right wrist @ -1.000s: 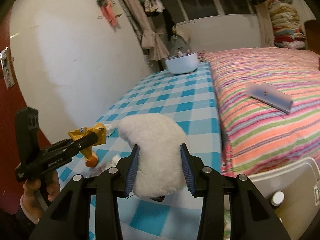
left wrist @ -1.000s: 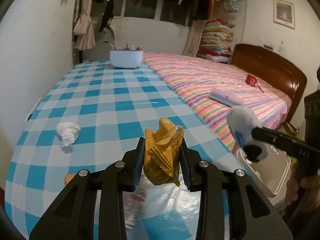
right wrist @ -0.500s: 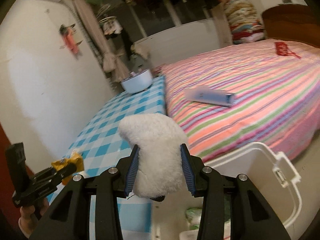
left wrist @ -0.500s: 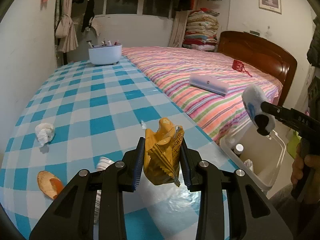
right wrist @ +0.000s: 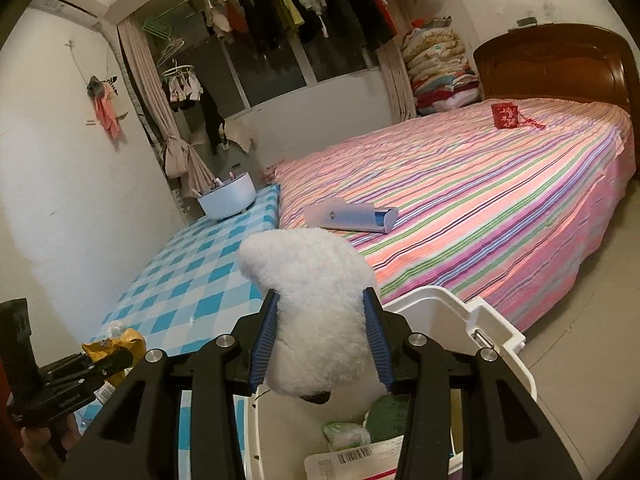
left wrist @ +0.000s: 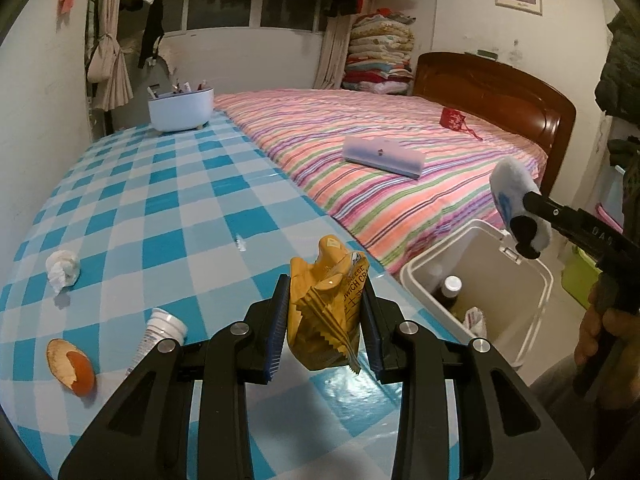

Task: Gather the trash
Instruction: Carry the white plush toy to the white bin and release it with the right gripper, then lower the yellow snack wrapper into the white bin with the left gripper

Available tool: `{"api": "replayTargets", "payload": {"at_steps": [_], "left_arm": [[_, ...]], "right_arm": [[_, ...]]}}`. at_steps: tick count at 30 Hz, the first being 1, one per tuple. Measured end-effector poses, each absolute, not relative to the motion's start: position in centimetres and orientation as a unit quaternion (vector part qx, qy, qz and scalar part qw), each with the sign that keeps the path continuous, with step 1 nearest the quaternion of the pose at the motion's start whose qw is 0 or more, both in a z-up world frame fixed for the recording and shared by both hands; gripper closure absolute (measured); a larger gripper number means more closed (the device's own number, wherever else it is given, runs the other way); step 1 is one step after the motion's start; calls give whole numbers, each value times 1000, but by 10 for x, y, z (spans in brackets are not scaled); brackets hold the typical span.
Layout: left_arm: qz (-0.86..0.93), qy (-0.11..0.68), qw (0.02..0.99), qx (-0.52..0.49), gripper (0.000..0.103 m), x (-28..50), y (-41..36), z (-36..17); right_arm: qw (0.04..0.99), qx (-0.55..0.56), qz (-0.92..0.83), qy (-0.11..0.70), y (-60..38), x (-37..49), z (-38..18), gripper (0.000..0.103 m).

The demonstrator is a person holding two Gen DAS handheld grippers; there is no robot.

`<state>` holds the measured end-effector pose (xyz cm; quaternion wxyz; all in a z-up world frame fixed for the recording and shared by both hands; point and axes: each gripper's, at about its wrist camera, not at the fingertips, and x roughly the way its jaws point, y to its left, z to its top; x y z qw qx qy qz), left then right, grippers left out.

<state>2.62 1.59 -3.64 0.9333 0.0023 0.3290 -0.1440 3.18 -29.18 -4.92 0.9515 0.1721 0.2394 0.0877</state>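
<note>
My left gripper (left wrist: pixel 324 320) is shut on a crumpled yellow snack wrapper (left wrist: pixel 328 300), held above the blue-checked table (left wrist: pixel 160 200) near its right edge. My right gripper (right wrist: pixel 320 344) is shut on a fluffy white plush piece (right wrist: pixel 312 304) and holds it over the open white trash bin (right wrist: pixel 496 332), which holds paper and green trash. In the left wrist view the plush (left wrist: pixel 516 208) hangs above the bin (left wrist: pixel 532 312) beside the table. On the table lie a crumpled tissue (left wrist: pixel 62 270), a small white cup (left wrist: pixel 160 332) on its side and an orange peel (left wrist: pixel 70 366).
A white tub (left wrist: pixel 180 108) of small items stands at the table's far end. A bed with a striped cover (left wrist: pixel 380 148) runs along the table's right side, with a pale box (left wrist: pixel 384 156) and a red pouch (left wrist: pixel 452 118) on it. A wall borders the table's left side.
My right gripper has carried the plush from over the table to above the bin. My left gripper has moved back and right with the wrapper, bringing the cup, peel and bin into view.
</note>
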Motion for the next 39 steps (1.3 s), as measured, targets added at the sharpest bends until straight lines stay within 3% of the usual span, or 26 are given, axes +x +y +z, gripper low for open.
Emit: {"api": "replayTargets", "payload": {"at_steps": [6,9,39], "left_arm": [[-152,333,931,-3,70,26,5,-38],[-159,335,929,-2,69,25,-3,-37],[-274,363,891,10,64,44,-125,-32]], "right_arm": [[959,170,84,211,-300,21,-45,52],[961,181,81,191,-303,16,-43,37],[946,275,64,158,-340,6,-35,36]]}}
